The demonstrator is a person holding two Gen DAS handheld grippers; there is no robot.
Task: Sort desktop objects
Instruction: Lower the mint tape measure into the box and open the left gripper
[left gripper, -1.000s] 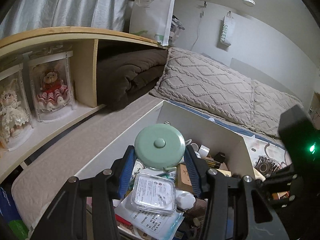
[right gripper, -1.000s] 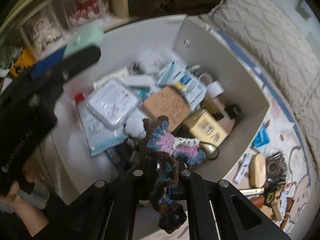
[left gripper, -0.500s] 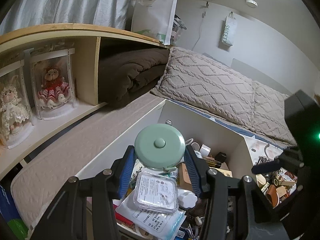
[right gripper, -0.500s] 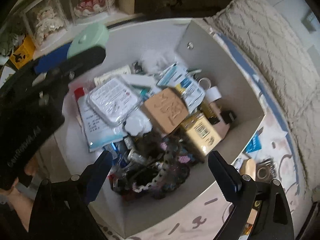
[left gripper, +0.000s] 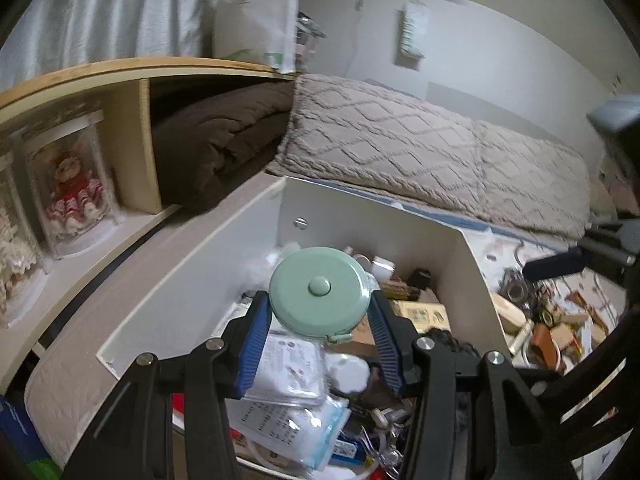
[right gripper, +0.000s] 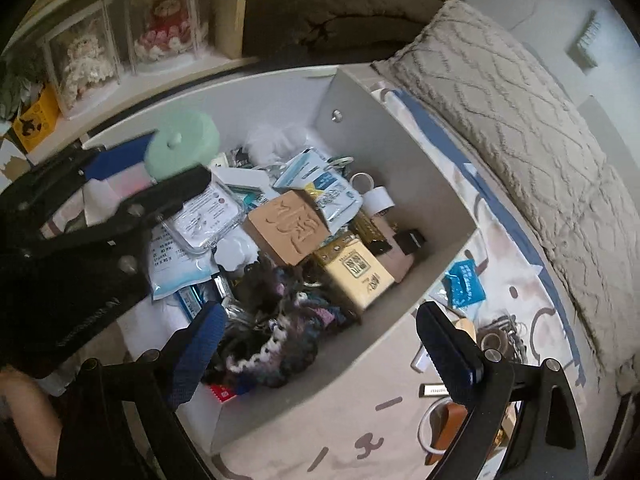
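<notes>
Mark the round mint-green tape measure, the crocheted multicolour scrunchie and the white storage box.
Round mint-green tape measure (left gripper: 319,295), left wrist view, flat face.
Crocheted multicolour scrunchie (right gripper: 276,354), right wrist view, near loop.
White storage box (right gripper: 384,168), right wrist view, inner wall.

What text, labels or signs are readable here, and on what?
"源", apparently, embossed large on the tan cardboard box.
Seal label on the cream rectangular box: too small to read.
Print on the clear plastic packet: too small.
White wall hanging: blurred.
</notes>
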